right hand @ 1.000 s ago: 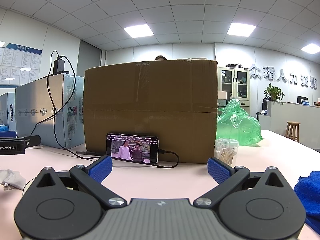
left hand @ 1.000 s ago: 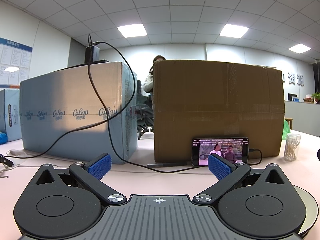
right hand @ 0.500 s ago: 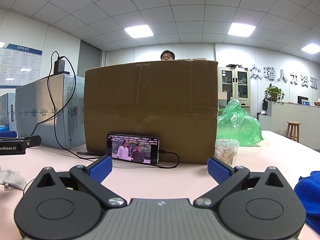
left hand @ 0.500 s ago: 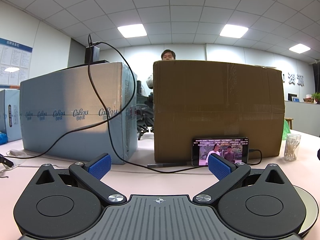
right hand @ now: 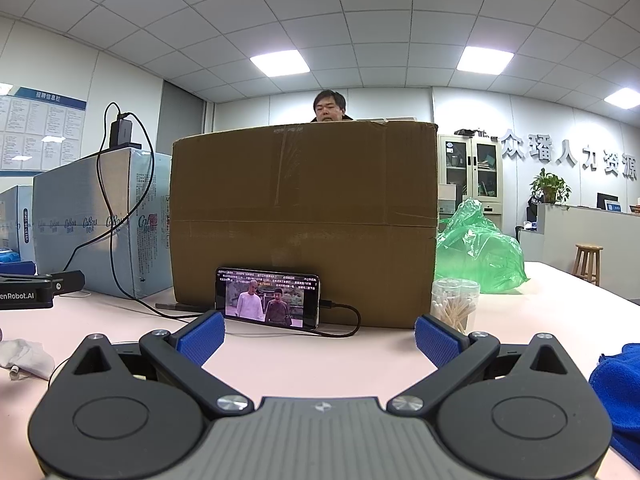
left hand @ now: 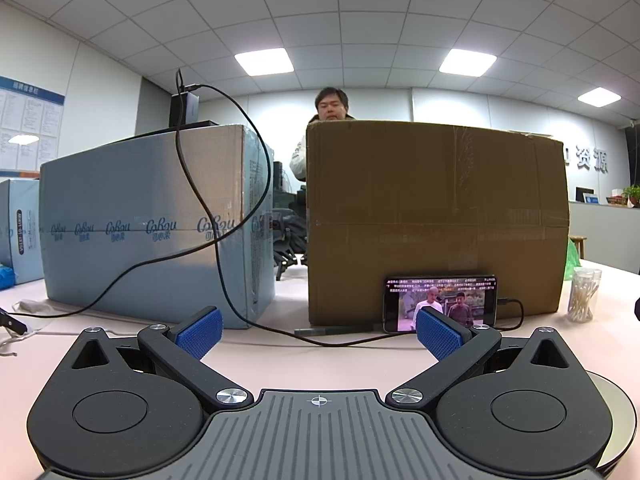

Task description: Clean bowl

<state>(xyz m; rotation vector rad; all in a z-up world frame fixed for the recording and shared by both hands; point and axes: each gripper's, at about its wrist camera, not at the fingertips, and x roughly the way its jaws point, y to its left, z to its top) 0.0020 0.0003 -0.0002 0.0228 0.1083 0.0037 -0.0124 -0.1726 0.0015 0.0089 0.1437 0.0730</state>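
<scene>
The bowl shows only as a pale metallic rim at the lower right of the left wrist view, mostly hidden behind the gripper body. My left gripper is open and empty, low over the pink table. My right gripper is open and empty too, facing the brown box. A blue cloth lies on the table at the right edge of the right wrist view. A crumpled white tissue lies at the left.
A brown cardboard box stands ahead with a phone propped against it, cable attached. A blue-grey box stands left with a charger and cable. A cotton swab jar, a green bag and a person behind the box.
The person behind the brown box has risen into view above it. Both grippers have stayed still and open.
</scene>
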